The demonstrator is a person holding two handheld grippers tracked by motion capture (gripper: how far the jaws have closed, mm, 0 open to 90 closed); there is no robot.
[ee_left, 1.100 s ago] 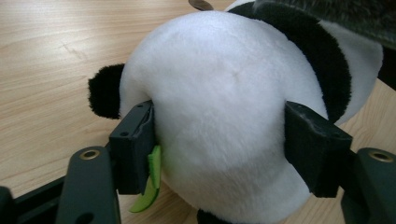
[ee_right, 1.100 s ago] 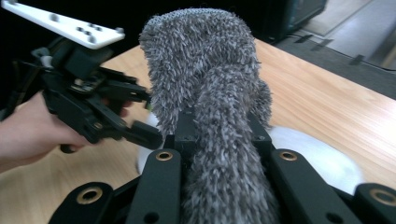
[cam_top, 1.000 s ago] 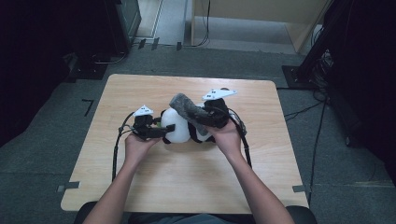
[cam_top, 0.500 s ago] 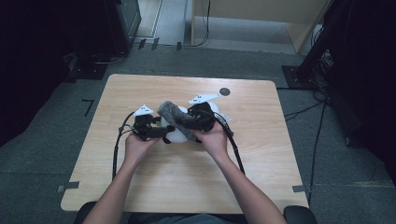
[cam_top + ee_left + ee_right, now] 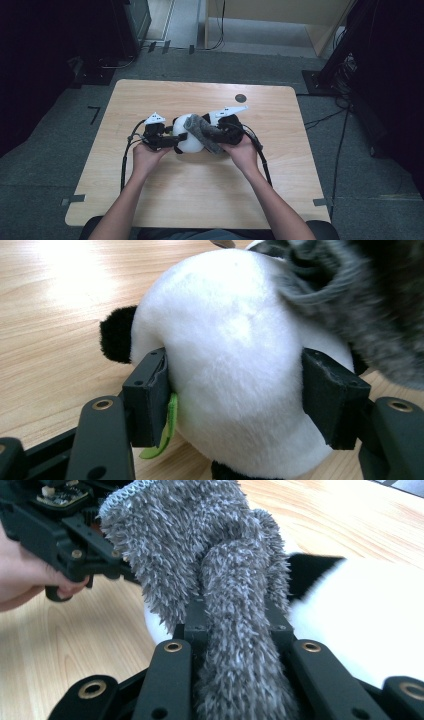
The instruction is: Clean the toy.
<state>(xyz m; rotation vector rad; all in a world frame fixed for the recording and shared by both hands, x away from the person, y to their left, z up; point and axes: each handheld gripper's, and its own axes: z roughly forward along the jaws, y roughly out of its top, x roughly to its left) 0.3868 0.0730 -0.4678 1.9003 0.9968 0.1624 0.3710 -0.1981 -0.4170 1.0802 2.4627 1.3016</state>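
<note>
Left tongs (image 5: 235, 390), jaws just closing, gripped the plush panda (image 5: 235, 365) mid-table; right tongs (image 5: 235, 630), clenched on the grey scarf (image 5: 220, 580), should drape it snugly without dislodging the toy.

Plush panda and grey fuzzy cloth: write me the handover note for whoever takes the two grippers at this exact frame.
Left gripper: jaws on either side of the white plush panda, pads against its flanks; they have just been closing on it.
Right gripper: shut on the grey fuzzy cloth.
Where: the panda sits mid-table; the cloth lies draped across its top.
Done: both things gripped, cloth brought onto the panda.
Left: probably wrapping or settling the cloth around the panda, then letting go; the aim is a guess.
</note>
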